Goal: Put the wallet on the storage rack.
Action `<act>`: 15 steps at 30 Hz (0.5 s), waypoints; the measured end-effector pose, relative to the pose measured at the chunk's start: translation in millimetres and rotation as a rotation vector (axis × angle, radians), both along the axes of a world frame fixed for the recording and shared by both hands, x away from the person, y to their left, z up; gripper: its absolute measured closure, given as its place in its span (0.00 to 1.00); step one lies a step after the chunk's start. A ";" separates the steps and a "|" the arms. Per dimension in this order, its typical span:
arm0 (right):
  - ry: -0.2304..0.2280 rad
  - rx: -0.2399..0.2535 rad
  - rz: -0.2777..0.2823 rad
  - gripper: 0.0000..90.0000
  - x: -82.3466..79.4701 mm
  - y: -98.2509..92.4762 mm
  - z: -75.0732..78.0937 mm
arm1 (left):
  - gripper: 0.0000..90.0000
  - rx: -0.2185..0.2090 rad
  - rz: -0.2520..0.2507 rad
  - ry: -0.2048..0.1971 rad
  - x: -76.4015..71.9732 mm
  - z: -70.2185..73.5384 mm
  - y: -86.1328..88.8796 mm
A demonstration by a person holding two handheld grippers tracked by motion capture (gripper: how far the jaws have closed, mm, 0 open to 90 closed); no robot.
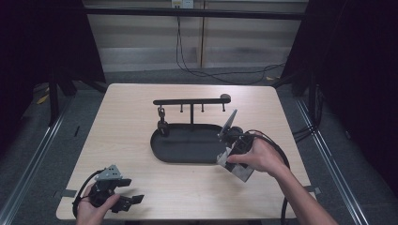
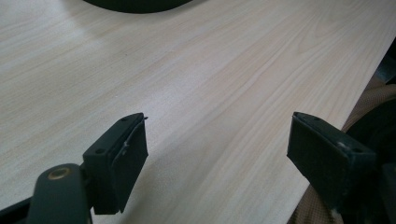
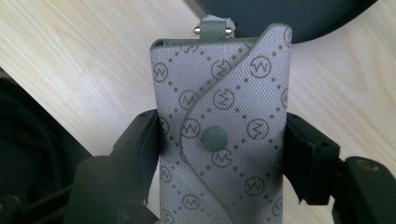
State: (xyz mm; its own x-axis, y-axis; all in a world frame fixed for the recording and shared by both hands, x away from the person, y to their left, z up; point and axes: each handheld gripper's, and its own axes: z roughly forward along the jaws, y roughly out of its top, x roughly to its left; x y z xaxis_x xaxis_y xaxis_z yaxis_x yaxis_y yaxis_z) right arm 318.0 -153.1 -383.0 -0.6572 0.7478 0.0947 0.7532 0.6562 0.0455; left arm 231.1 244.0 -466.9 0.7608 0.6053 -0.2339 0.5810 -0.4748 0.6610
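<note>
While the right hand-held gripper [image 3: 219, 140] is held just above the desk near the right edge, its two black jaws are clamped on the sides of a grey fabric key pouch with a repeating circled-letter print, a curved flap and a round grey snap button [image 3: 224, 121]. From the high view the pouch [image 1: 230, 123] stands tilted up out of this hand-held gripper [image 1: 228, 137], its upper end reaching over the right end of a black oval tray [image 1: 183, 150] that lies at the middle of the light wood-grain desk [image 1: 136, 101]. A short grey tab with a metal pin [image 3: 213, 26] sticks out of the top of the pouch, and the tray's dark rim [image 3: 299, 18] sits just beyond it. A black stand with a horizontal bar and small hanging pegs [image 1: 191, 101] rises from the far side of the tray, with a small dark item [image 1: 162, 125] hanging below the bar's left end; what it is cannot be told. The left hand-held gripper [image 1: 129, 191] rests near the front left corner of the desk, well apart from the tray. Its jaws are spread wide [image 2: 217, 154] with nothing but bare desk [image 2: 210, 70] between them.
</note>
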 end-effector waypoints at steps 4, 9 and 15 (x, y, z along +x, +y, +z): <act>-0.010 0.006 -0.010 0.38 4.6 -2.9 3.1 | 0.22 -0.003 0.010 -0.005 -0.1 0.3 0.7; -0.021 0.031 -0.044 0.38 11.8 -10.6 6.4 | 0.22 -0.005 0.006 0.004 0.8 0.1 1.1; -0.028 0.045 -0.079 0.38 22.1 -15.1 8.1 | 0.22 -0.005 0.011 0.006 1.0 -0.5 0.7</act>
